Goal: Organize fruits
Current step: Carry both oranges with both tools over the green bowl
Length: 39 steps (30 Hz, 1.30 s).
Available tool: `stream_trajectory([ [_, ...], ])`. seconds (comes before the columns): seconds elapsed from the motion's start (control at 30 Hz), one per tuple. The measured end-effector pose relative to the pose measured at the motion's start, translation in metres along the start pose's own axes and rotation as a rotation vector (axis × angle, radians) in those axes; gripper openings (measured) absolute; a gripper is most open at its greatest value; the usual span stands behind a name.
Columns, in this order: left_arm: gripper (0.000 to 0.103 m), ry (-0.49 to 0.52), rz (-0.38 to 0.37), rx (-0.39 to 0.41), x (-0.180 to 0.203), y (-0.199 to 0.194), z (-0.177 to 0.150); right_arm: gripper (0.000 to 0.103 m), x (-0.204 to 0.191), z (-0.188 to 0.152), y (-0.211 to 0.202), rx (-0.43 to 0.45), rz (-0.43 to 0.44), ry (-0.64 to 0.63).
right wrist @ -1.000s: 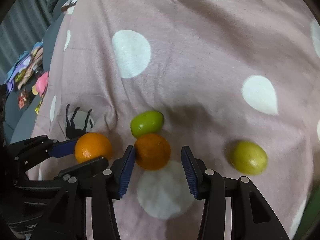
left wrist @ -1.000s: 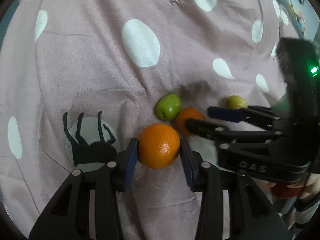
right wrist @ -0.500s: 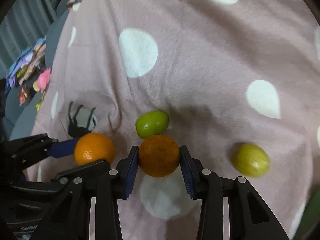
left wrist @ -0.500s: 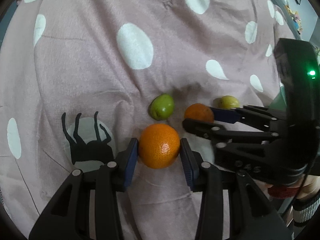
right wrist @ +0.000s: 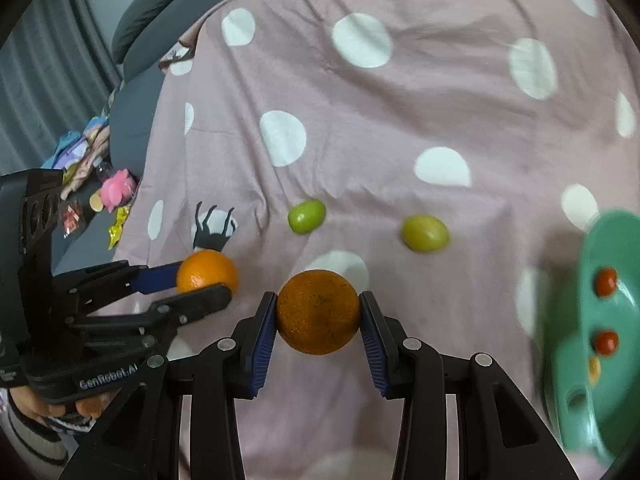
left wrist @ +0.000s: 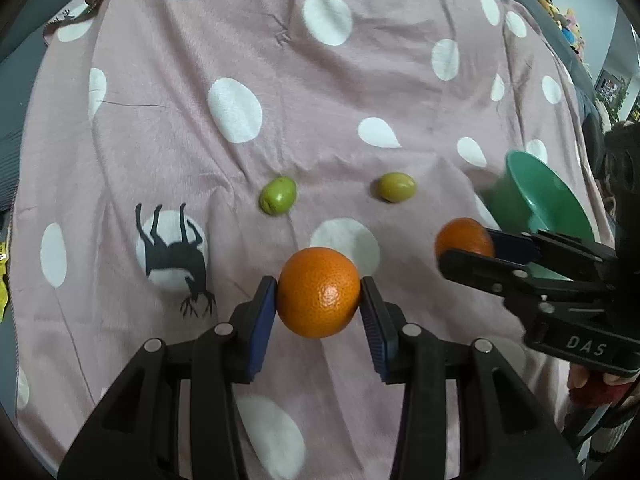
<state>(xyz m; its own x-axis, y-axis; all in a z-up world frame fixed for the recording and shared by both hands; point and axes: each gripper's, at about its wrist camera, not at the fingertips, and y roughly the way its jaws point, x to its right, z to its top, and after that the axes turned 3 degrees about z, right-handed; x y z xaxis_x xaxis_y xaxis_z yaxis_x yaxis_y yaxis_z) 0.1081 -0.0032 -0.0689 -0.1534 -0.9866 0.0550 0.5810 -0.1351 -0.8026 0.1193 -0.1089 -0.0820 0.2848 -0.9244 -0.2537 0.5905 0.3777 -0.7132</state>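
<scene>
Your left gripper (left wrist: 319, 300) is clamped on a bright orange (left wrist: 319, 292), with both blue pads pressed against the fruit's sides and the fruit held above the pink dotted blanket (left wrist: 280, 100). Your right gripper (right wrist: 318, 314) is likewise closed on a darker orange (right wrist: 318, 312), pads touching it on both sides. In the left wrist view, the right gripper appears to the right of your left gripper, with its orange showing between its fingers. In the right wrist view, the left gripper sits to the left of your right gripper, level with it and near. Ahead of both grippers, two loose fruits lie on the blanket: a green fruit (left wrist: 278, 195) ahead and slightly left, and a yellow-green fruit (left wrist: 397, 187) ahead and to the right, the two well apart from each other. A green bowl (right wrist: 600, 400) sits at the far right of your right gripper, tilted toward the camera, with two small red fruits (right wrist: 606, 282) visible inside. A black deer print (left wrist: 172, 248) marks the blanket ahead-left of your left gripper.
</scene>
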Motion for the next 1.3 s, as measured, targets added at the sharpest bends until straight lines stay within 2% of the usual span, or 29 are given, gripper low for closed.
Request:
stream_trajectory([
  [0.47,0.042,0.023,-0.037,0.018,0.039,-0.043,-0.027,0.042,0.016,-0.048,-0.082,0.121,-0.042,0.106],
  [0.8,0.042,0.104,-0.064,0.044,0.081,-0.052,-0.018,0.042,0.032,-0.063,-0.119,0.193,-0.091,0.148],
  [1.3,0.042,0.261,-0.129,0.041,0.152,-0.038,0.006,0.042,0.075,-0.075,-0.15,0.273,-0.152,0.224],
])
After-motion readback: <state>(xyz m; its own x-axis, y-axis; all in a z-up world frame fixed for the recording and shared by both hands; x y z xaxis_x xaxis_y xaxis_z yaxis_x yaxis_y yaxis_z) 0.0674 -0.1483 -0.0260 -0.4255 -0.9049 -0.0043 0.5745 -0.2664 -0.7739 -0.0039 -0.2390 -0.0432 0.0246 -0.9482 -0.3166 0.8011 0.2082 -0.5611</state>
